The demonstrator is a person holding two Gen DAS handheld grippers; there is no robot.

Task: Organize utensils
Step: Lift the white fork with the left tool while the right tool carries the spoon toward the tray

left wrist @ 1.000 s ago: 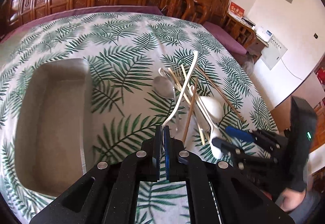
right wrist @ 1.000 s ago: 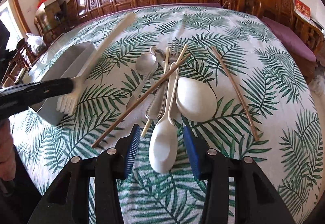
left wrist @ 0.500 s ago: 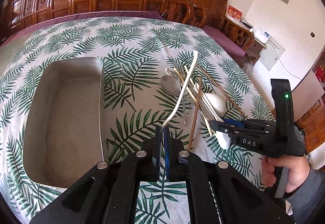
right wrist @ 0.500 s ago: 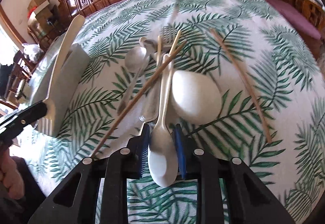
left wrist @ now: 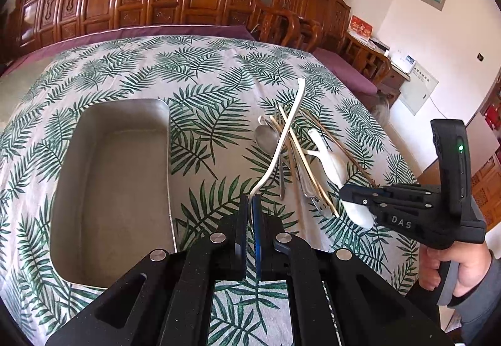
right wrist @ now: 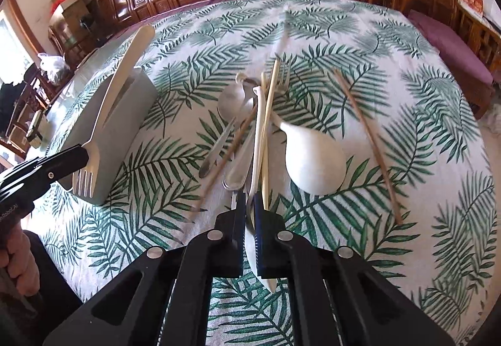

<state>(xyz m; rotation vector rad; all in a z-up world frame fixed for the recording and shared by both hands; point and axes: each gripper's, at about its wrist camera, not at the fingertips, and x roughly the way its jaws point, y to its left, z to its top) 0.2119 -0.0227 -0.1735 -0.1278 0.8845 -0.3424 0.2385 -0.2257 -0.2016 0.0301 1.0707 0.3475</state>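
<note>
My left gripper is pinched tight on the head of a cream plastic fork, its long handle arcing up over the middle of the frame. My right gripper has its jaws pressed onto the bowl of a white spoon, whose handle runs up into the heap of cutlery at mid-frame.

The risk, I think, is in the lift: a chopstick lies on that spoon handle and a metal spoon is tucked beside it, so pulling up fast could drag them along or flick them toward the table's edge. The smooth bowl could also slip or swivel between my pads (a poor thing to pinch).

The grey tray sits at the left of the left view, empty and close beneath the fork. Bare tablecloth lies between tray and heap, so there is room to carry things across; the far rim has wooden chairs behind it.
</note>
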